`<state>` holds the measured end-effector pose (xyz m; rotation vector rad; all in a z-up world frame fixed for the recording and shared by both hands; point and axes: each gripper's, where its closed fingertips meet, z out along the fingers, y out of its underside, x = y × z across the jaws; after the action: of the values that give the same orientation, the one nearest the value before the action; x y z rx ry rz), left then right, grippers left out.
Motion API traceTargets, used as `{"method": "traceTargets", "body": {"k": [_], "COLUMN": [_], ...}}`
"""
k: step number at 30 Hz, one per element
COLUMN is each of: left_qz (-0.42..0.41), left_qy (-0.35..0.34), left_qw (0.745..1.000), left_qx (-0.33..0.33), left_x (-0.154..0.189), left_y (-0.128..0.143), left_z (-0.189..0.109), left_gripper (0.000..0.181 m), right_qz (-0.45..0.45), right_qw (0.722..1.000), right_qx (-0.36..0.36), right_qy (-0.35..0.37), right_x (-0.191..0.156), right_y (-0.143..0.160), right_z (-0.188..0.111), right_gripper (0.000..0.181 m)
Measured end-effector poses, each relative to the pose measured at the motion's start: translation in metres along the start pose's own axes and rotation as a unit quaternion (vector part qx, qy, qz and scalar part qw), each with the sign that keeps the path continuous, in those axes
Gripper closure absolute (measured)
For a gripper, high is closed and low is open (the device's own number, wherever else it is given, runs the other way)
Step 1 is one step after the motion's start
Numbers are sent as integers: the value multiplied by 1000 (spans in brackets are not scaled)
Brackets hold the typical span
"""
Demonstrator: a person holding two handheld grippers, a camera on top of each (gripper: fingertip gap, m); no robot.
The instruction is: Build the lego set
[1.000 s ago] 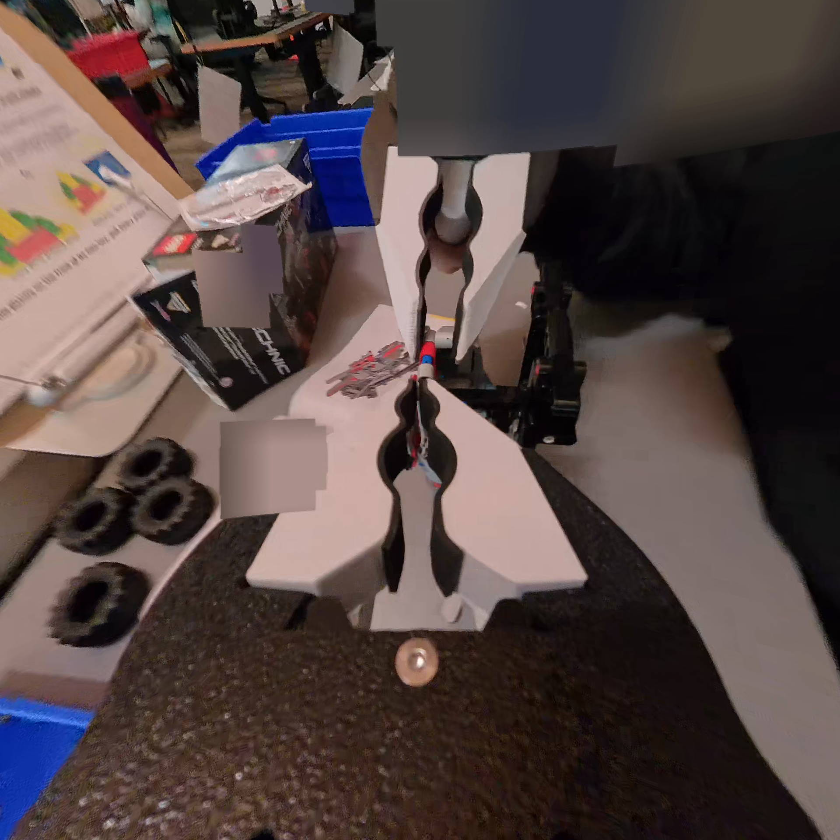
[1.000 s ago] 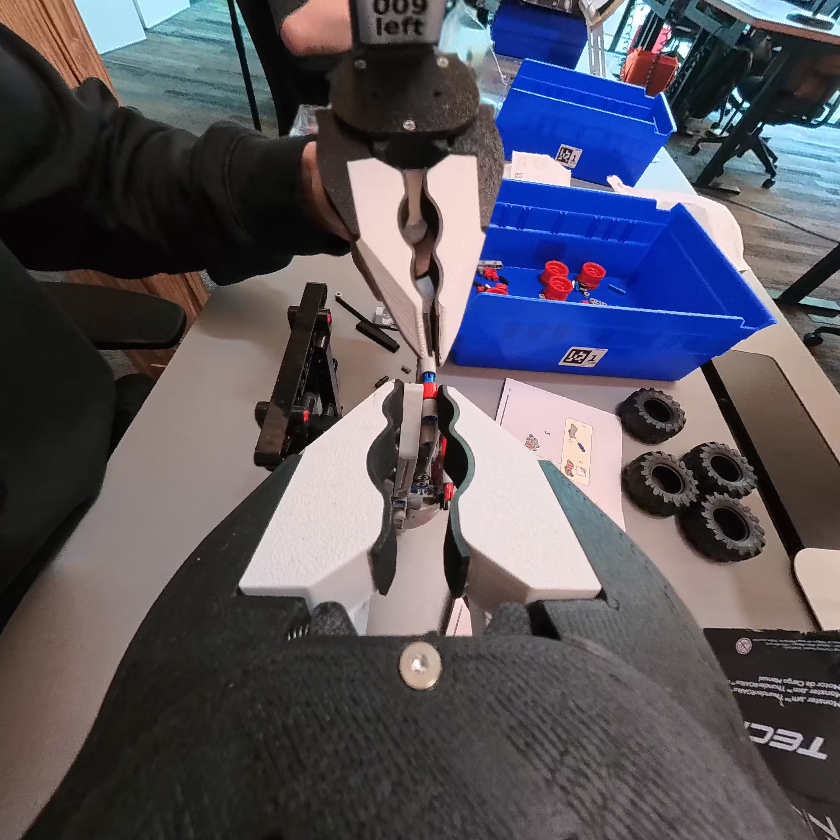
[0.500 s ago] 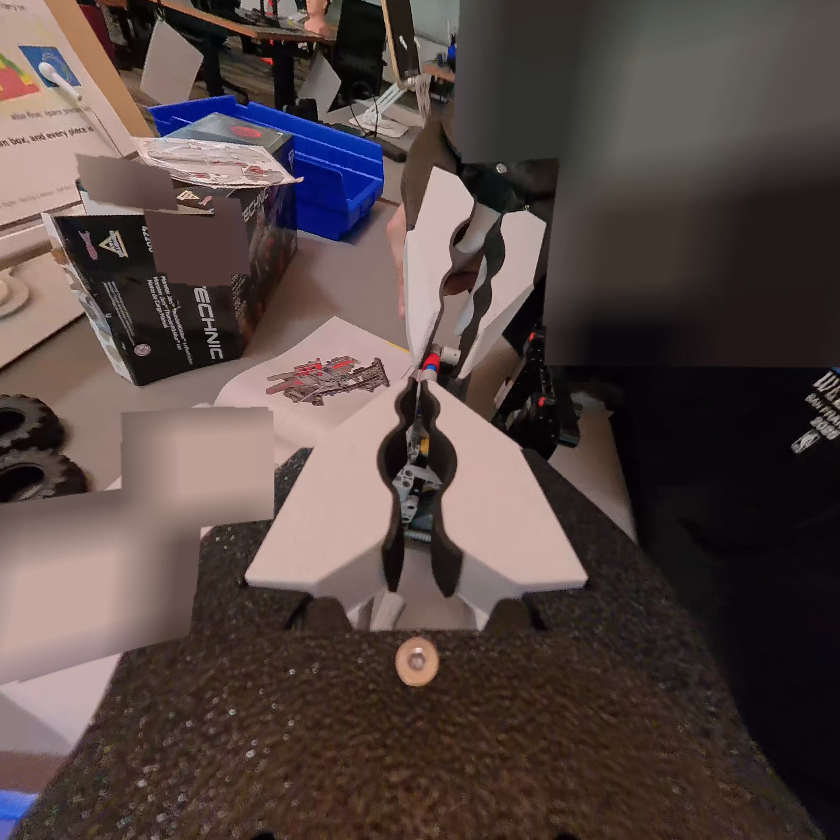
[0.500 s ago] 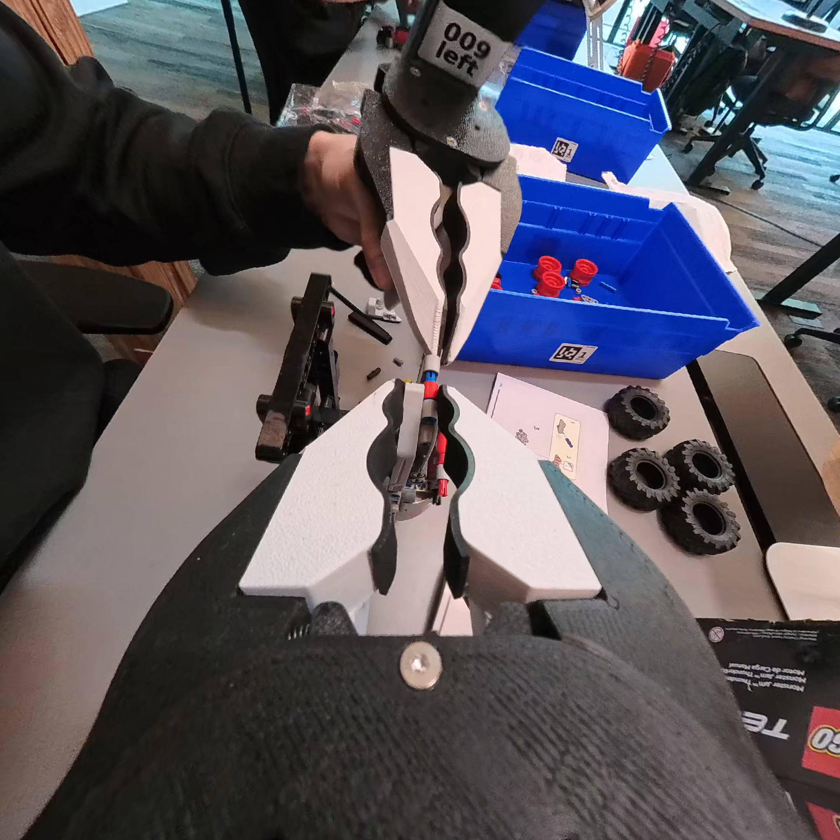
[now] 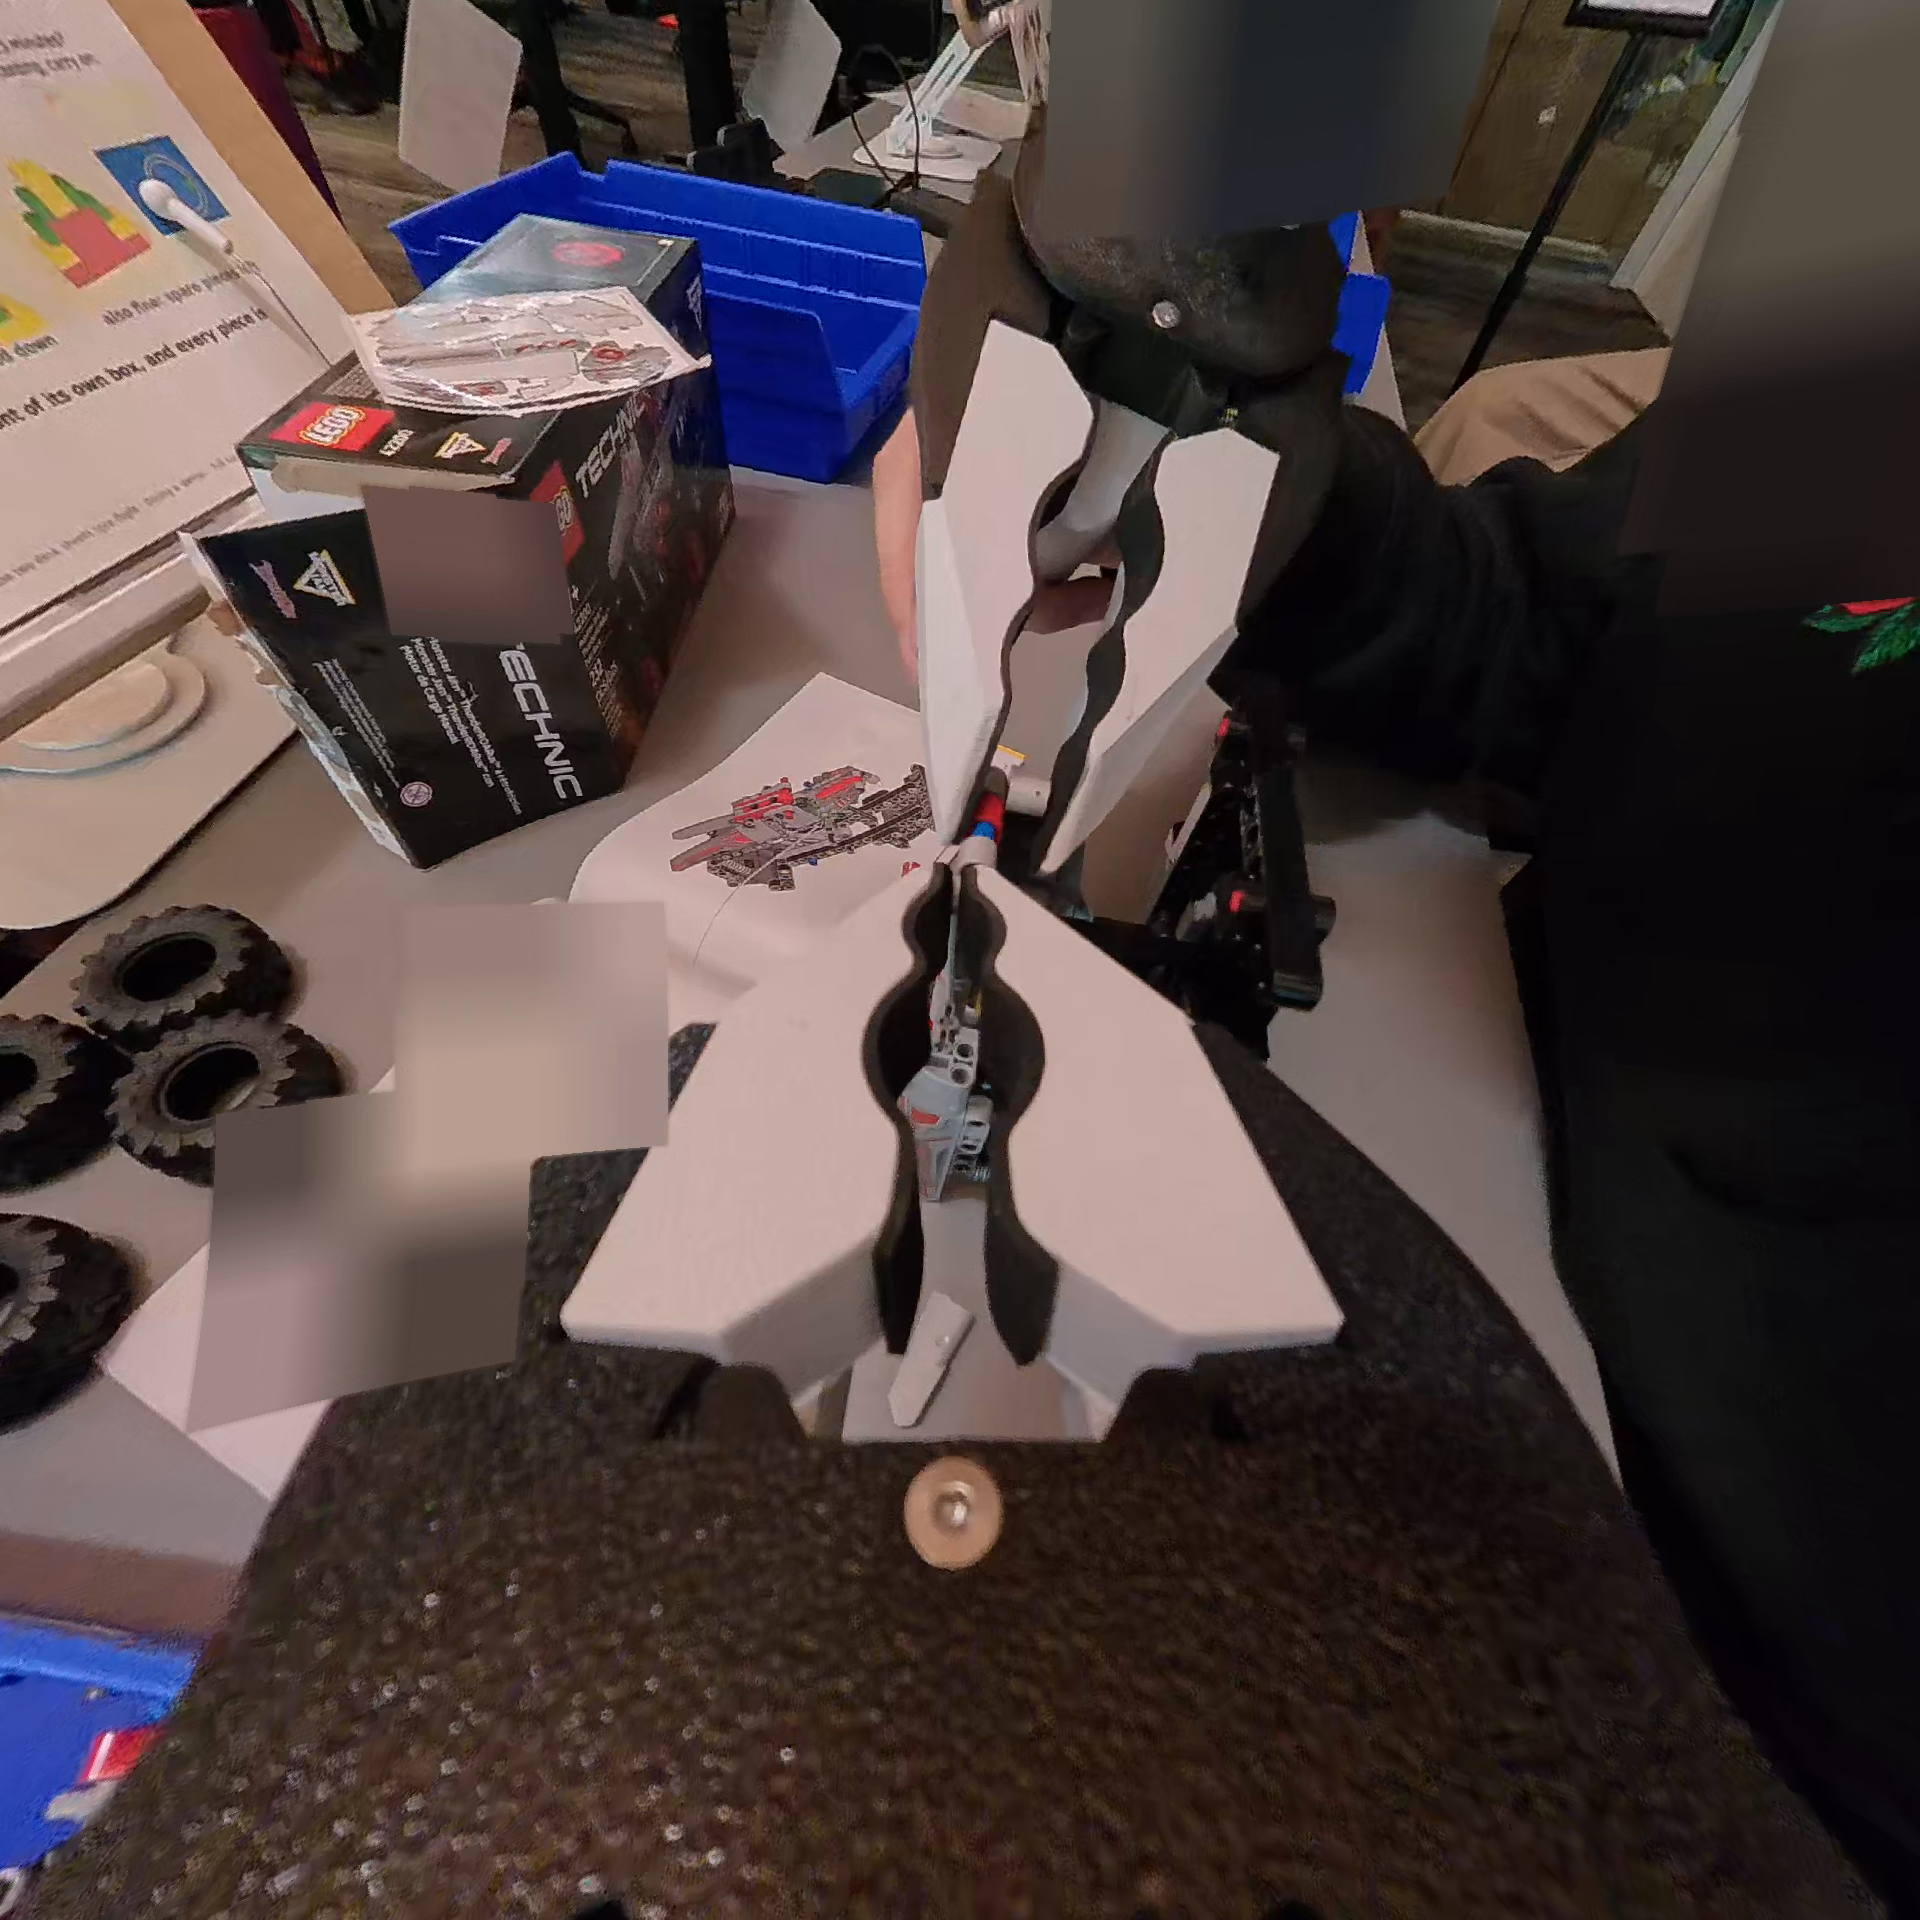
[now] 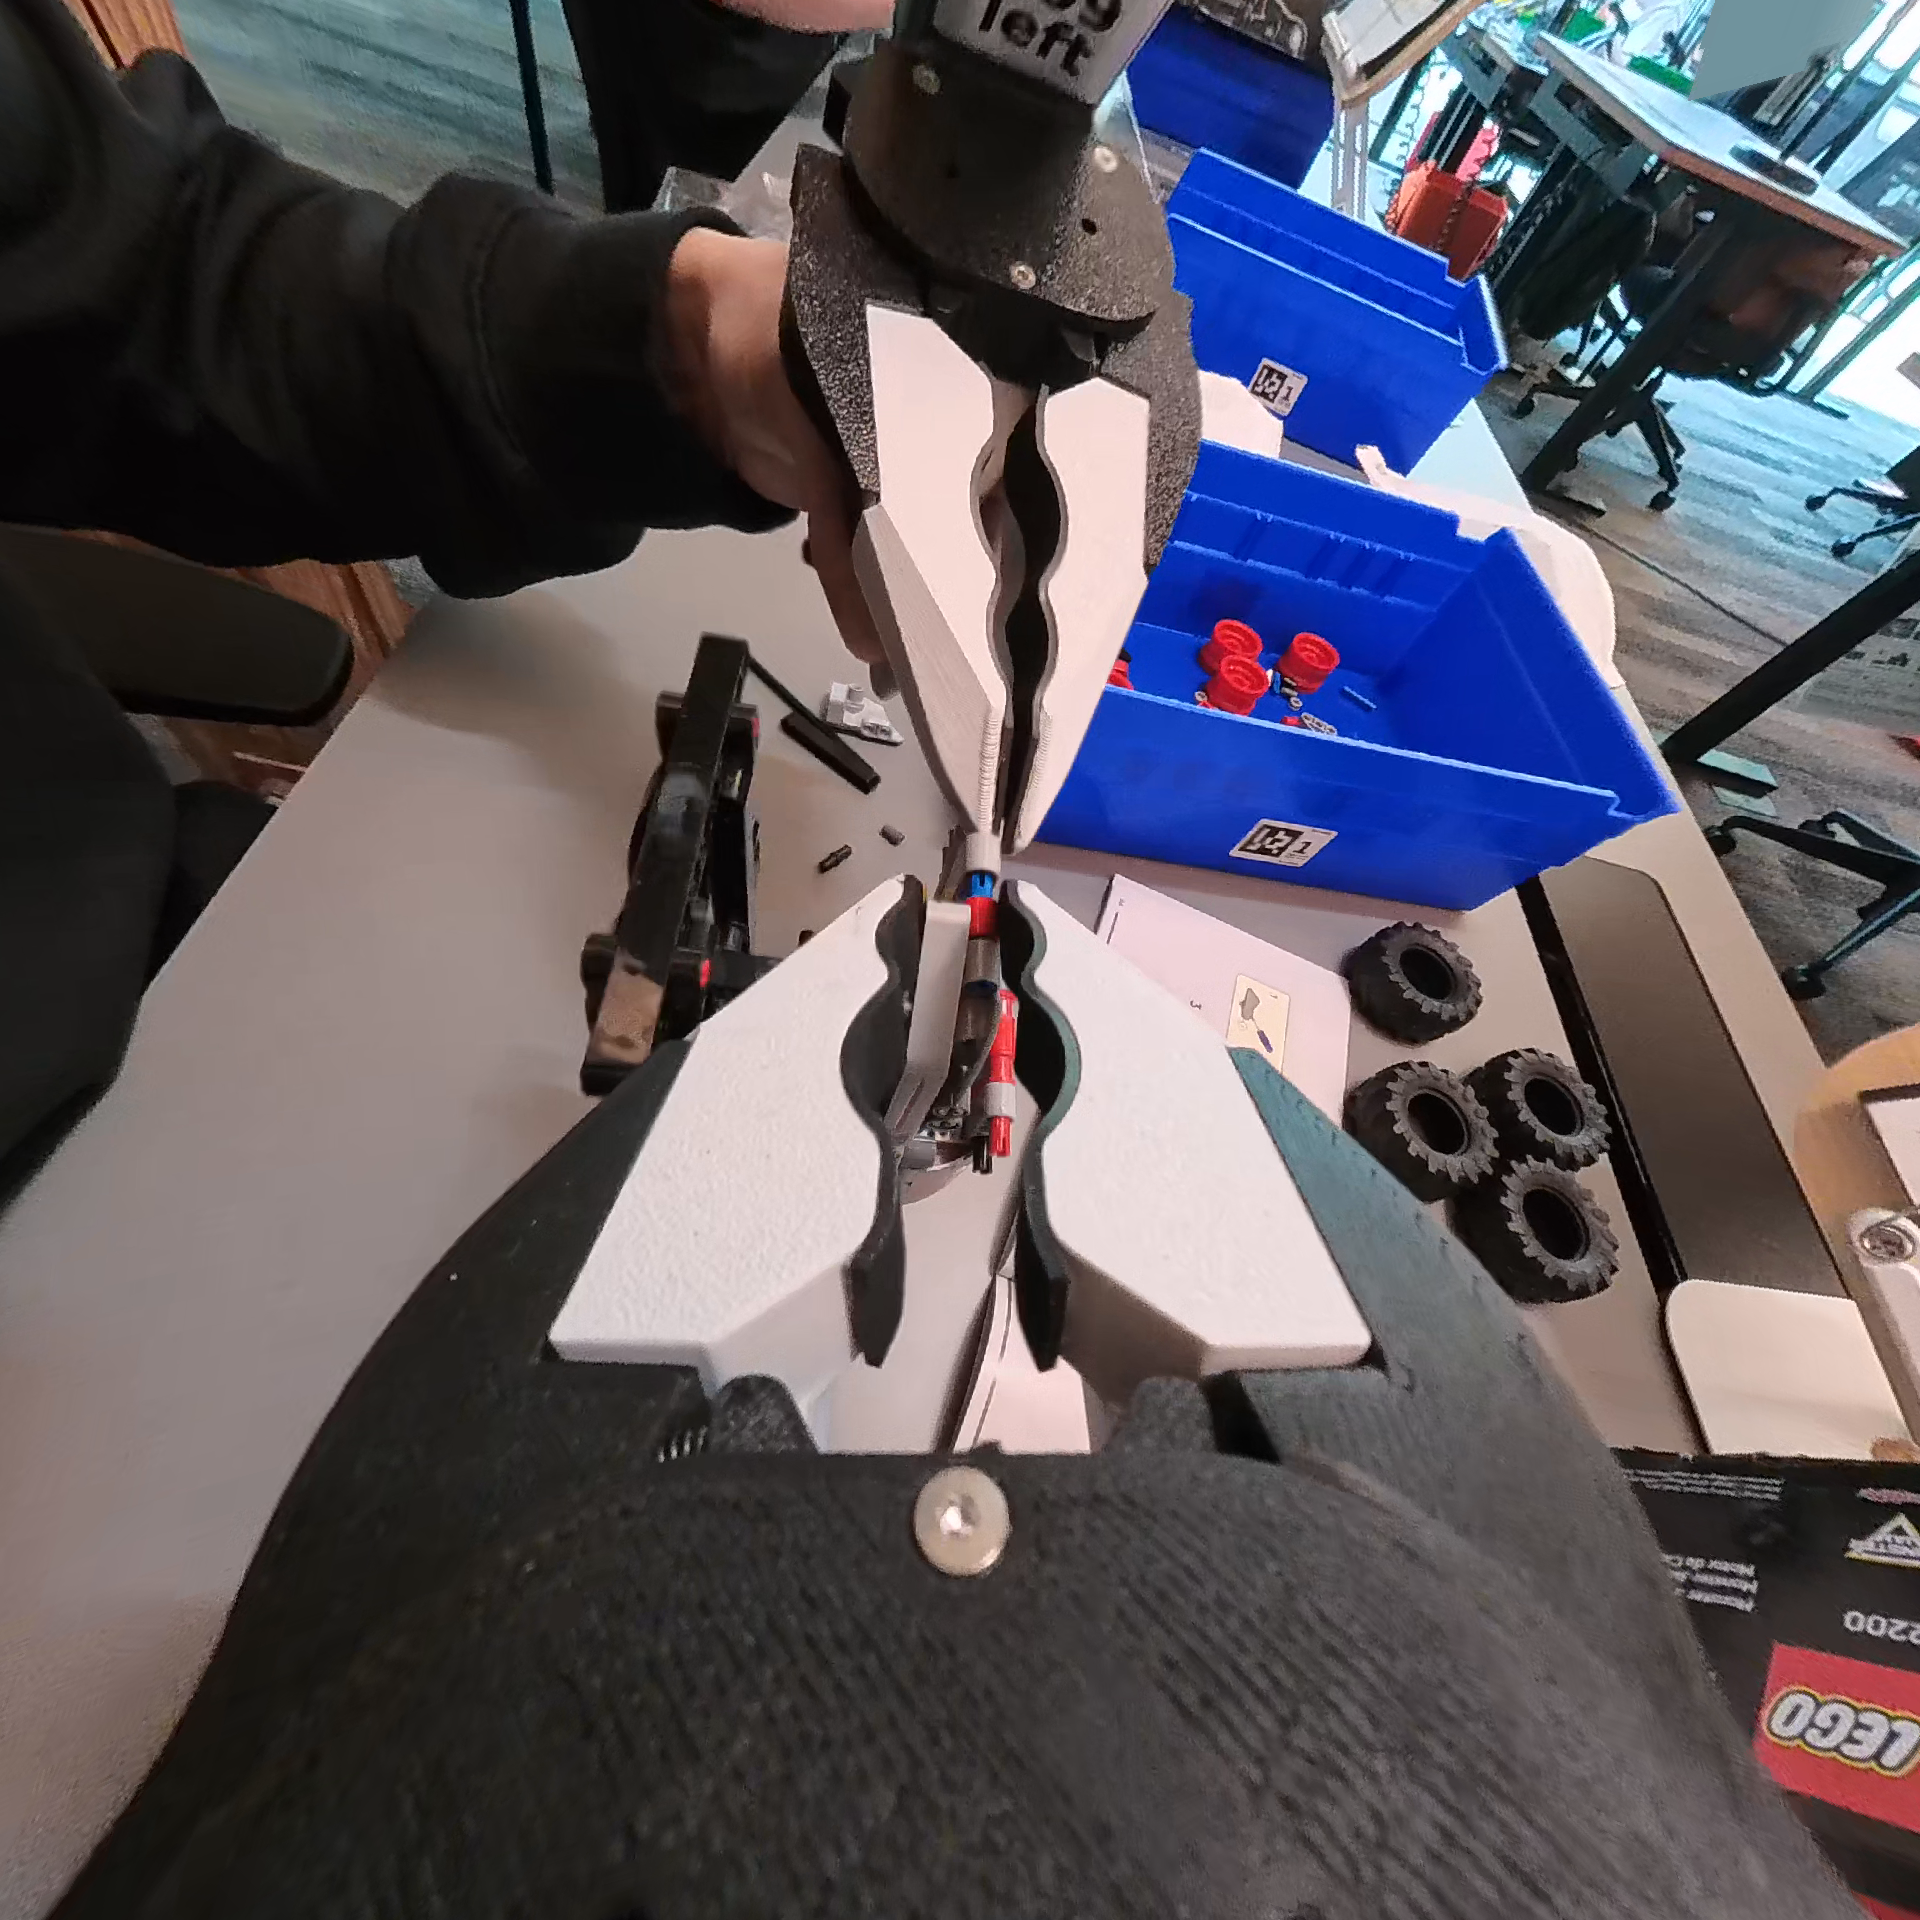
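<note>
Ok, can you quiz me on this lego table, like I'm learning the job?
1. True or false: the black tyres sit inside the nearer blue bin.
2. How many black tyres does the right wrist view show?
3. What is the right hand-held gripper clamped on?
A. a tyre
B. a small lego assembly
C. a booklet

Key: 1 false, they lie on the table beside it. 2 four. 3 B.

Left gripper (image 6: 1000, 831), right gripper (image 6: 961, 894): white wedge fingers, black wavy pads, speckled black bodies, silver screws. Black long sleeve (image 6: 312, 353).
</note>
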<state>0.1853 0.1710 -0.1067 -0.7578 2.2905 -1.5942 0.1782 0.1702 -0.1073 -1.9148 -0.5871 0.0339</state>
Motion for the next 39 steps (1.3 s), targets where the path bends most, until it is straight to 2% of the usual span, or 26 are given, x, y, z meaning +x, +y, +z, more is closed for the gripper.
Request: {"method": "traceTargets", "body": {"k": [3,10,15,20,25,28,34,39], "left_qz": [41,90,48,50,52,53,61,66], "left_qy": [-4,-16,-11,-17,-14,-7,-7,-6], "left_qw": [999,995,999,999,999,999,998,997], "left_qx": [-15,-32,-23,-6,-6,-8,-16,-24], "left_x": [2,0,-3,-3,-1,1,0,0], "left_y": [-1,0,1,0,-2,-2,-3,-3], "left_z": [2,3,3,2,4,6,7,7], "left_gripper": [181,181,181,181,181,181,181,181], "right_qz": [-12,-1,12,34,73,97,102,103], "right_qw": [1000,1000,1000,999,997,995,995,994], "right_qx": [-18,-4,5,11,-12,-15,-6,2], "right_qy": [-1,-4,-3,-1,11,-1,-22,-18], "right_x": [-1,1,3,4,9,6,0,1], "right_y": [2,2,2,0,6,8,7,6], "right_z": [-2,-1,1,-1,-12,-18,-16,-11], "right_gripper": [168,169,168,169,147,144,163,166]}}
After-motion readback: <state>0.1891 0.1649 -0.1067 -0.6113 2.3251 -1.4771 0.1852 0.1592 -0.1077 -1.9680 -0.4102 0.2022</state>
